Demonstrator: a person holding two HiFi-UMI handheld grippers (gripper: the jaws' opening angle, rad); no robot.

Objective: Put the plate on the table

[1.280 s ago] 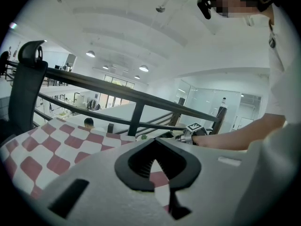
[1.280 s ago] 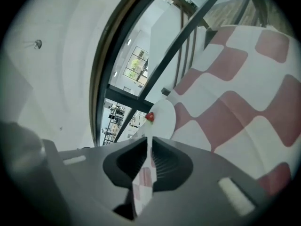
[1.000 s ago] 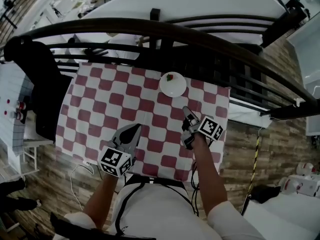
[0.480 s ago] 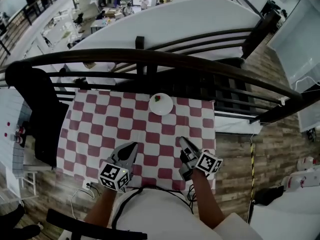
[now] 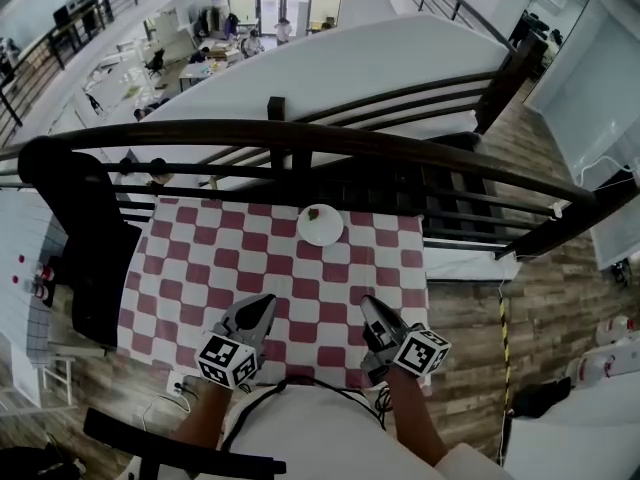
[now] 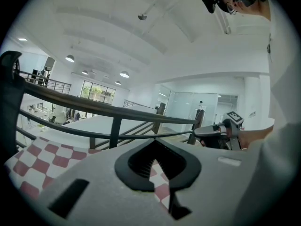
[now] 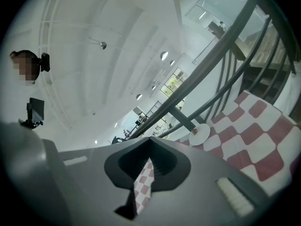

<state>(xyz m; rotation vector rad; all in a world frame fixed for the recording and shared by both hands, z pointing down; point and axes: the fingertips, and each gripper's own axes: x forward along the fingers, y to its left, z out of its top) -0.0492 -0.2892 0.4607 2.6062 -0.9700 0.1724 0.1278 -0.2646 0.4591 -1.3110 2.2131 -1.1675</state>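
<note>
A: What is shown in the head view?

B: The plate (image 5: 320, 225), white with a small red bit on it, is set on the tabletop (image 5: 190, 268) at 12 o'clock. It lies close to the far edge, just below the dark railing (image 5: 300, 134). The left tool (image 5: 266, 303) is held at 7 o'clock and the right tool (image 5: 367, 304) at 5 o'clock, both by the near edge and well apart from the plate. A broad stretch of red-and-white checked cloth (image 5: 310, 273) is left open between them and the plate. The left edge is flanked by what seems a black chair back (image 5: 80, 228). Wooden floor (image 5: 470, 318) is seen past the right edge.

A: And writing?

B: Square black-and-white markers are carried on each tool's cube (image 5: 228, 358). Nothing finer can be read.

A: The left gripper view?

B: The left tool's jaws are seen pressed together, tip to tip, with checked cloth showing through the gap behind them. The right tool is seen at 3 o'clock, and the railing is run across at 10 o'clock.

A: The right gripper view?

B: The right tool's jaws are likewise pressed together, on nothing. The plate is seen at 2 o'clock beyond them, beside the railing posts at the cloth's far edge.
</note>
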